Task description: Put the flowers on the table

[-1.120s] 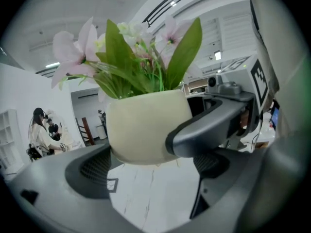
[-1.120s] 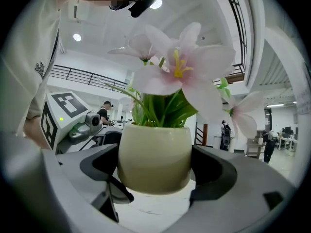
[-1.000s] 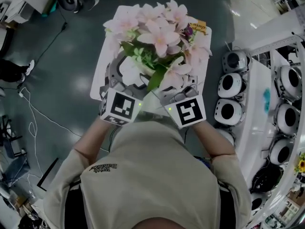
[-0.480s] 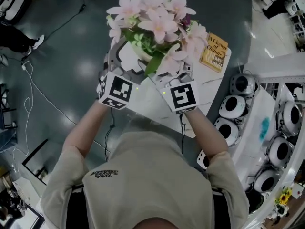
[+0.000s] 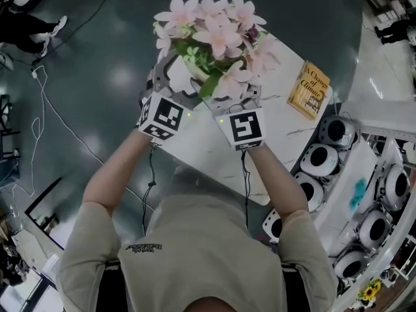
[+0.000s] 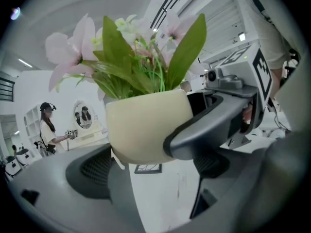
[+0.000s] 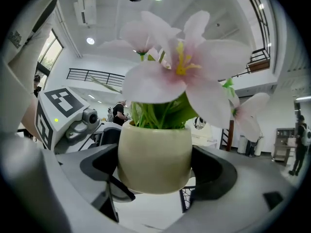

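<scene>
A bunch of pink flowers (image 5: 214, 31) with green leaves stands in a cream pot (image 5: 195, 70), held up over the far left part of the white marble table (image 5: 208, 148). My left gripper (image 5: 175, 77) and right gripper (image 5: 224, 90) clasp the pot from opposite sides. In the left gripper view the cream pot (image 6: 146, 125) sits above my left gripper (image 6: 153, 166), and the right gripper's dark finger (image 6: 209, 130) wraps its side. Seen from the right gripper's camera, the pot (image 7: 155, 154) is squeezed by my right gripper (image 7: 155, 166). The table shows below the pot's base.
A yellow book (image 5: 311, 90) lies at the table's right corner. A curved white shelf (image 5: 380, 135) with several round white devices (image 5: 322, 158) runs along the right. Dark floor with a white cable (image 5: 45, 109) lies to the left. A person (image 6: 48, 127) stands in the background.
Both grippers have carried the pot leftward over the table, away from the book. The book, half hidden by the flowers before, now lies in full view.
</scene>
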A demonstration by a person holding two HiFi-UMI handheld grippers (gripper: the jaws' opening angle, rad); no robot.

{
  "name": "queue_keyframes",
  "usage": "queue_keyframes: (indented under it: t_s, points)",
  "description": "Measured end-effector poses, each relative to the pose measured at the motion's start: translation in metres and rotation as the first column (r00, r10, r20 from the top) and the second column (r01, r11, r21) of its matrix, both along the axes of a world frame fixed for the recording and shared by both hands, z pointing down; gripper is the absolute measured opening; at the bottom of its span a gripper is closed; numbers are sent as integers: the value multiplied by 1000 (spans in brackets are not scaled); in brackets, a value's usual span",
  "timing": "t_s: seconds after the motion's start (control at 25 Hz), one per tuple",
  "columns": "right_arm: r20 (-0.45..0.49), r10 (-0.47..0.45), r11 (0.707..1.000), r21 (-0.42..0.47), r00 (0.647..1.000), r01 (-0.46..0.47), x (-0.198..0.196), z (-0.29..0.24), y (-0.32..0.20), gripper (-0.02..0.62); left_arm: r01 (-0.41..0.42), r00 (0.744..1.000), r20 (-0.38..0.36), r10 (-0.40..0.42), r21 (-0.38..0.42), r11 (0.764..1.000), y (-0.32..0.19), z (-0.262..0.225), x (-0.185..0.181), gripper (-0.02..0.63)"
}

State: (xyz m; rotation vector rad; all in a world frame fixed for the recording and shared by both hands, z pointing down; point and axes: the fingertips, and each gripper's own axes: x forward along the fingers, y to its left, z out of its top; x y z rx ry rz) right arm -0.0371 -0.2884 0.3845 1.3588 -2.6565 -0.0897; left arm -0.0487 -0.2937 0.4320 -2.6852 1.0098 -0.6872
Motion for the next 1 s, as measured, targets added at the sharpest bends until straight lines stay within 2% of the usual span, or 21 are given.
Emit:
queue_keyframes:
  t_s: [0.4,0.8,1.0]
  points:
    - [-10,12,999,-52,1000,-13,-9,72,-55,468,-27,999,-23,25,-74,997,-53,75,-9,512]
    - [-11,22,992,-125,1000,-23,-5,144,-83,468,-26,1000,9,27,-146,989,-78,147,-6,512]
    - [1,15,985,-174,1000,-14,-7,183,-87,468,-4,999,50,14,-200,980,-79,186,-9,512]
